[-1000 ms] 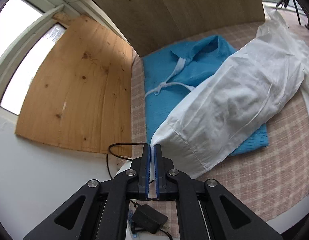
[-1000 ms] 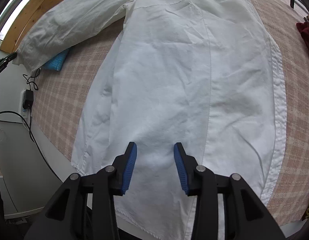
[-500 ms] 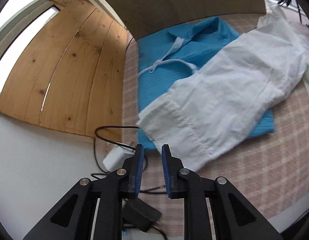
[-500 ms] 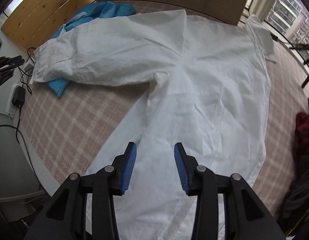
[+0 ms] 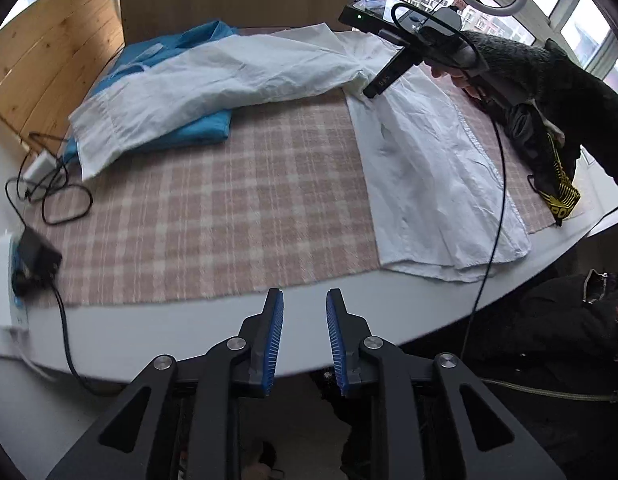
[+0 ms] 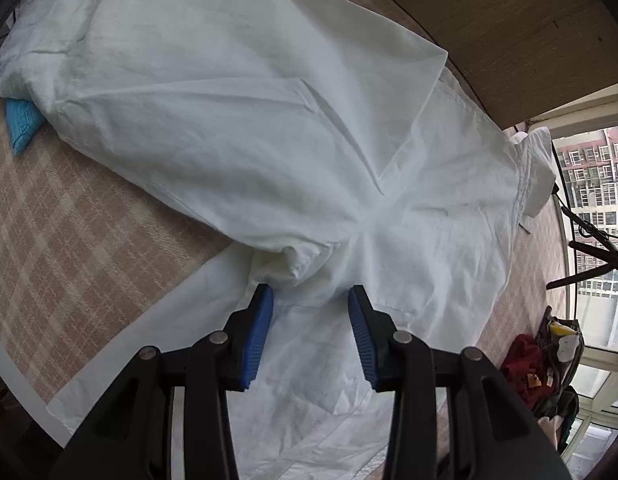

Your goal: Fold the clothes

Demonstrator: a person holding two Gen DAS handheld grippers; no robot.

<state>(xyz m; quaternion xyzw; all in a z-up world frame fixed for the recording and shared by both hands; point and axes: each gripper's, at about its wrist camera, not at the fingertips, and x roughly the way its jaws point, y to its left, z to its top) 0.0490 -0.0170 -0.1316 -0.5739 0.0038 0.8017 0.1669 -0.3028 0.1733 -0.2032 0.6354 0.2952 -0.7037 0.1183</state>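
Note:
A white shirt (image 5: 421, 152) lies flat on the plaid table cover (image 5: 229, 208), its long sleeve (image 5: 213, 80) stretched left over a blue garment (image 5: 205, 132). My left gripper (image 5: 305, 296) hovers at the table's near edge, its jaws opening with nothing between them. A hand in a dark sleeve holds my right gripper (image 5: 373, 90) over the shirt's armpit. In the right wrist view the right gripper (image 6: 310, 292) stands open just above the bunched sleeve seam of the white shirt (image 6: 269, 140), its pads not pressing on the cloth. A corner of the blue garment (image 6: 23, 124) peeks out at the left.
A power strip with an adapter (image 5: 33, 256) and loose cables (image 5: 65, 200) lie at the table's left edge. Wooden boards (image 5: 49, 60) stand behind. Dark clothes (image 5: 549, 152) are piled at the right edge, beside a red item (image 6: 521, 364) and a tripod (image 6: 589, 256).
The left gripper let go of the sleeve cuff, opened and swung back to the table's near edge. The right gripper travelled up the shirt from the hem to the armpit, still open.

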